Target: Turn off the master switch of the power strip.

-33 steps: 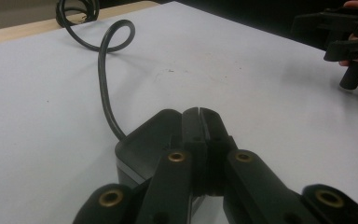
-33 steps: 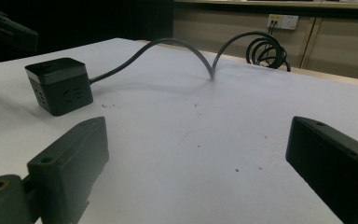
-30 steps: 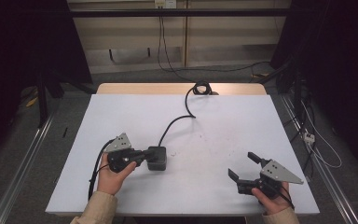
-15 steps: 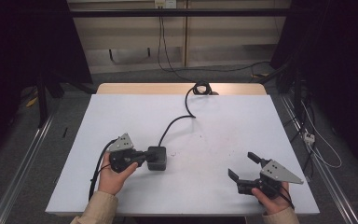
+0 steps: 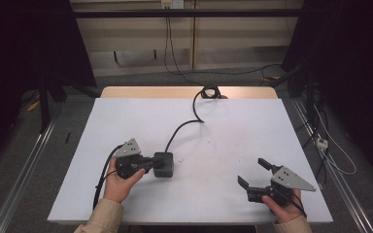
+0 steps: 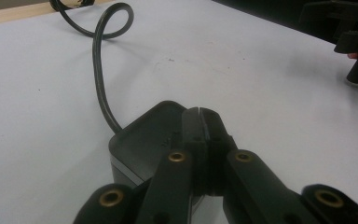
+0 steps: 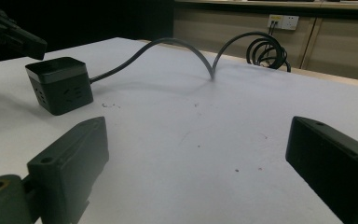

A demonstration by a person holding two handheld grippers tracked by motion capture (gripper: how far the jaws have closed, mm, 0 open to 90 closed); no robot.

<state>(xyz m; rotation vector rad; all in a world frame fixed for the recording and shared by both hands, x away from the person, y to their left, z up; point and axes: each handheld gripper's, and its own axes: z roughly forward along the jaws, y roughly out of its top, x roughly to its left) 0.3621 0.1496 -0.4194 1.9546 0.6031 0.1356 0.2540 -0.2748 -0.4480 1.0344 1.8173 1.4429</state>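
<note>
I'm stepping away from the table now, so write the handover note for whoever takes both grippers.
Left gripper: jaws pressed together, their tips over the top of the black cube power socket, which sits left of centre on the white table. Nothing visibly between the jaws.
Right gripper: jaws wide open, holding nothing, near the table's front right, well clear of the cube.
The cube's black cable loops back to a coil at the far edge.
Done: left gripper brought to the cube. Left: probably gripping or moving the cube; right gripper not yet involved.

Lab: white table point(image 5: 233, 126), black curtains point(image 5: 24, 43), floor cables point(image 5: 233, 73).
</note>
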